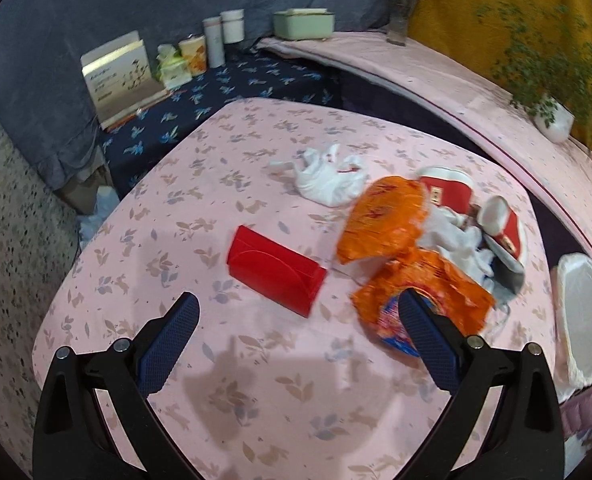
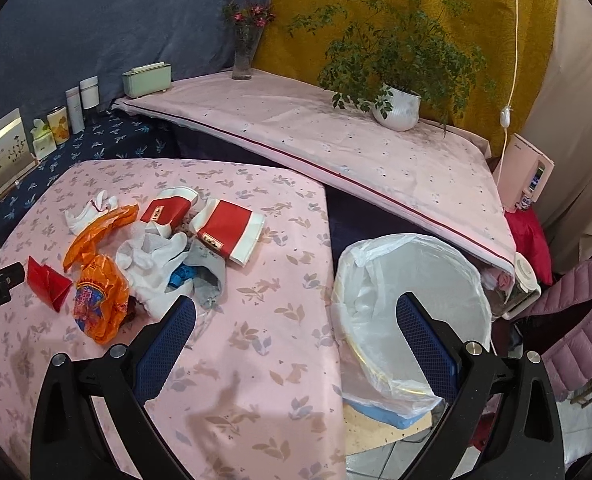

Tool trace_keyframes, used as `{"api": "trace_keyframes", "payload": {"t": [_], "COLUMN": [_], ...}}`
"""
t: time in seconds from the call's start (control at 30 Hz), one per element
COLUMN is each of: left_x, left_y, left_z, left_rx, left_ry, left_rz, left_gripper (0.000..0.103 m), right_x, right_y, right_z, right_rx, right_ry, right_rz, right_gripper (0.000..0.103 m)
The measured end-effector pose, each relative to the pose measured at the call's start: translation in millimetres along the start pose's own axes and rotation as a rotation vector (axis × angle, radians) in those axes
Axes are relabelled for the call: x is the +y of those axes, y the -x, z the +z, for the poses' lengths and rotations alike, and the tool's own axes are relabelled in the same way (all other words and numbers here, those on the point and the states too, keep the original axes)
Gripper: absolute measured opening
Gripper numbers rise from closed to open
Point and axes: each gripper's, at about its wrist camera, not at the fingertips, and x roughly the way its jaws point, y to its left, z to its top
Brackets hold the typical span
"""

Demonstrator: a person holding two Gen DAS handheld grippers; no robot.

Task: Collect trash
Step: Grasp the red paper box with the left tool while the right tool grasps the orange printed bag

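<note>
A: Where is the trash sitting?

B: It is lying on the pink leaf-print desk. In the left wrist view a red folded box is resting at centre, a crumpled white bag above it, and an orange snack wrapper at centre right, touching two red-and-white paper cups lying on their sides.

A: And the bin?

B: In the right wrist view the bin with a clear liner is standing at lower right, just beside the desk edge.

A: What are the claws doing?

B: The left claw is hanging wide apart over the desk, gripping nothing; its right finger is overlapping the wrapper in the frame. The right claw is also spreading wide and empty, straddling the desk edge and bin.

A: Any writing?

B: Partial white lettering is showing on the black device at the left edge of the right wrist view, and the cup labels are too blurred to read.
</note>
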Motion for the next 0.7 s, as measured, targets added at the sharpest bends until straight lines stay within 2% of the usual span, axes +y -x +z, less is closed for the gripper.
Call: {"api": "trace_keyframes", "payload": {"t": [0.23, 0.47, 0.63, 0.7], "left_x": [32.6, 47.1, 44.4, 42.7], "left_y": [-41.3, -76.7, -94.4, -98.5], "left_z": [15.5, 25.1, 25.1, 23.0], "left_rx": [0.079, 0.171, 0.208, 0.220], "left_ry": [0.116, 0.229, 0.242, 0.235], "left_rz": [0.003, -0.059, -0.076, -0.088], "left_gripper": [0.095, 0.095, 0.095, 0.091], "right_x": [35.7, 80.4, 103.3, 110.4], "right_y": [-21.4, -40.9, -60.6, -67.5], "right_z": [8.1, 7.5, 3.6, 0.8], "right_rx": [0.044, 0.097, 0.167, 0.191], "right_ry": [0.001, 0.040, 0.037, 0.032], "right_rz": [0.109, 0.220, 0.276, 0.292], "right_gripper": [0.096, 0.089, 0.082, 0.078]}}
